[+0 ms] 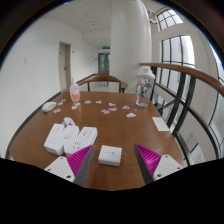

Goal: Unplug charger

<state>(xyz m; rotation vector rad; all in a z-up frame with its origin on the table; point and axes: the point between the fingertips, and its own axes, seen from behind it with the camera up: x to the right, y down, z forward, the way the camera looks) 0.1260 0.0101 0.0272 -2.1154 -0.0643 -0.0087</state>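
A white charger (pixel 110 154) lies flat on the brown wooden table (pixel 120 130), just ahead of my fingers and between their lines, prongs toward the right. A white power strip with sockets (pixel 80 141) lies to its left, with another white block (pixel 58 137) beside it. My gripper (pixel 112 160) is open, pink pads (pixel 148 157) apart on either side of the charger with gaps on both sides. Nothing is held.
Several small white pieces (pixel 105 103) are scattered across the far table. A clear bottle (pixel 145 88) stands at the far right, a pink item (pixel 74 92) at the far left, a white mouse-like object (pixel 49 106) beyond. Chairs and windows stand behind.
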